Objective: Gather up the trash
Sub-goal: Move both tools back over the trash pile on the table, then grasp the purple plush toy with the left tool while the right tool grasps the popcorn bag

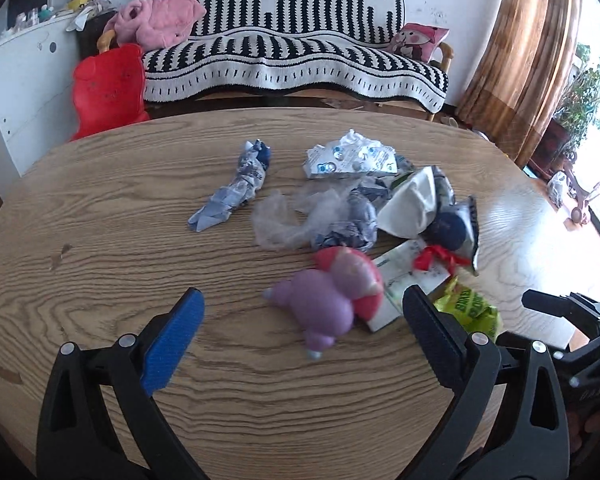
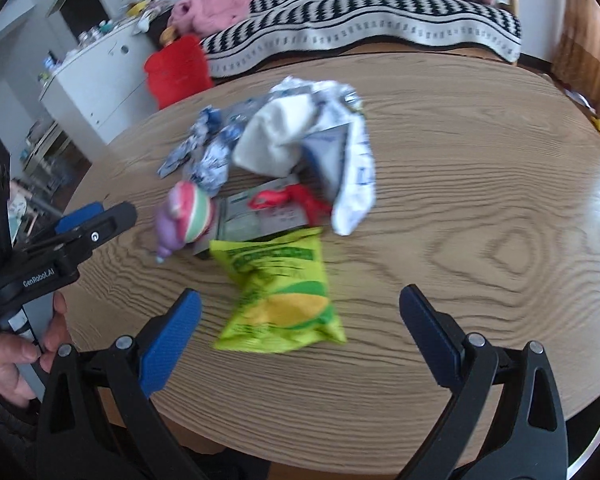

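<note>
Both grippers, left gripper (image 1: 302,316) and right gripper (image 2: 300,312), are held wide and empty before the trash heap (image 1: 364,208) mid-table (image 1: 100,240); the yellow-green snack bag (image 2: 280,292), nearest the heap's front edge, is judged the next pick, calling for a forward reach and closure

bare table (image 2: 480,240) right of trash pile (image 2: 300,152) | left gripper (image 2: 96,216) flanks pile's left
</note>
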Motion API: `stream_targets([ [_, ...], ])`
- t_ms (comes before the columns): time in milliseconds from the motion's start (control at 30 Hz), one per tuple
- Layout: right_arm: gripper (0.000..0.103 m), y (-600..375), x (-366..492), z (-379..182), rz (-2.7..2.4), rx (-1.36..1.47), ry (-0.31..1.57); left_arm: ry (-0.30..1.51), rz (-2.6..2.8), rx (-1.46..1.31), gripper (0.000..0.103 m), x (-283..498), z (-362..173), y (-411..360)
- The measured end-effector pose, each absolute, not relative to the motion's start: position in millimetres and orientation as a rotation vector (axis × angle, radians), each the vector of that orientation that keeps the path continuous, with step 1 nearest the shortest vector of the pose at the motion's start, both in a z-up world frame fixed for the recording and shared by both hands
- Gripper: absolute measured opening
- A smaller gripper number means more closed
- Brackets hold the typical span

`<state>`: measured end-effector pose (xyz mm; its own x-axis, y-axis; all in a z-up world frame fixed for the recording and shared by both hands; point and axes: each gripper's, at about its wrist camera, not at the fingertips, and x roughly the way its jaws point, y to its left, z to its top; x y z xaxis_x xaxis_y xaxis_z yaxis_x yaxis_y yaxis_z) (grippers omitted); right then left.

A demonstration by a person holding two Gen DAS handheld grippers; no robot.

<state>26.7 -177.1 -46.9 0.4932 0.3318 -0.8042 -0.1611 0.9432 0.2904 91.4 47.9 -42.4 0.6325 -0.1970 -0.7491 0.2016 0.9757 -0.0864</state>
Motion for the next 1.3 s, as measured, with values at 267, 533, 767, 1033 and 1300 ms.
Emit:
stream_targets([
  [267,0.096,-160.6,37.6,-60.9,0.316,0.150,1.051,0.871,-0.251,0.061,0.096,93.8,-50.5,32.9],
  [533,0.057,-152.6,40.0,-66.9,0.338,0.090,1.080,0.899,-0.246,0.131,0.096,99.1,-68.2,12.2],
  [767,0.056,-143.5,32.3,-58.1,0.369,0.042,1.045,0.913,-0.222,0.120,0.096,106.4,-76.3,7.0],
  [1033,0.056,-154.2,29.2,-55.5,0.348,0.056,1.042,0.944,-0.185,0.112,0.079,114.3,-89.7,7.3],
  [1300,0.056,-169.3,22.3,-49.9,0.327,0.076,1.030,0.938,-0.183,0.085,0.052,102.8,-68.9,7.3],
])
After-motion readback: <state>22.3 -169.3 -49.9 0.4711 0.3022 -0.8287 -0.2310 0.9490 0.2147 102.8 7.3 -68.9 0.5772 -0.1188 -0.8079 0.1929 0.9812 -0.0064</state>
